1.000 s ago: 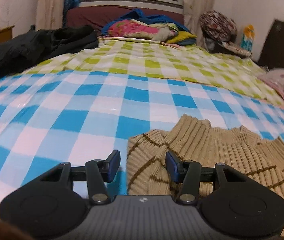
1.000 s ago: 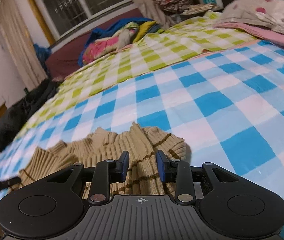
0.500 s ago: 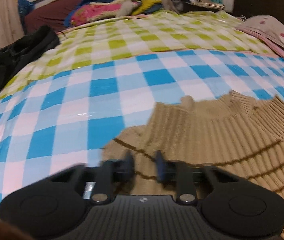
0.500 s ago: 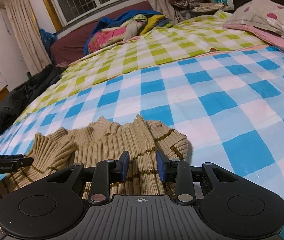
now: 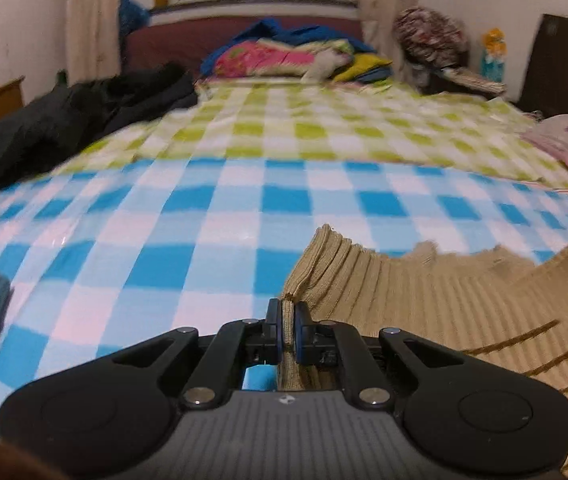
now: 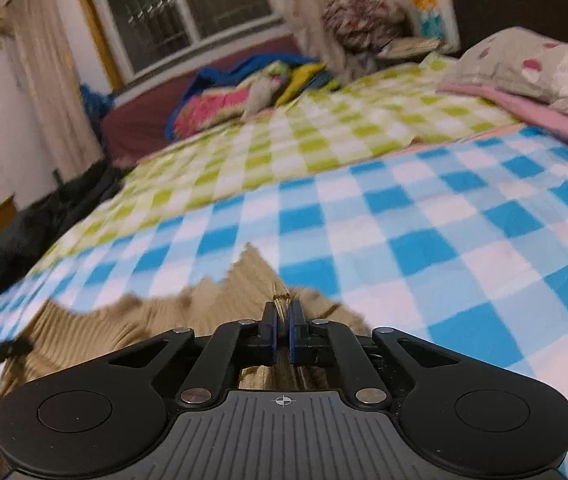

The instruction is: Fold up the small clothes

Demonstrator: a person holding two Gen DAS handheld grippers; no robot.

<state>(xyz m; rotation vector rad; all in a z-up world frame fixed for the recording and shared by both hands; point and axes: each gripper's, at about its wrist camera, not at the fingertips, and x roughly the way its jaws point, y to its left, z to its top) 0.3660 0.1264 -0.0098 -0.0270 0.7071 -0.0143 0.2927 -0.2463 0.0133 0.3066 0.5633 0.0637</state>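
Both claws, open over the beige ribbed sweater (image 5: 443, 320) a second ago, have now pinched shut on its edges, left claw (image 5: 287, 320) and right claw (image 6: 280, 322), lifting it off the near blue-checked bed (image 5: 164, 240), likely ready to fold
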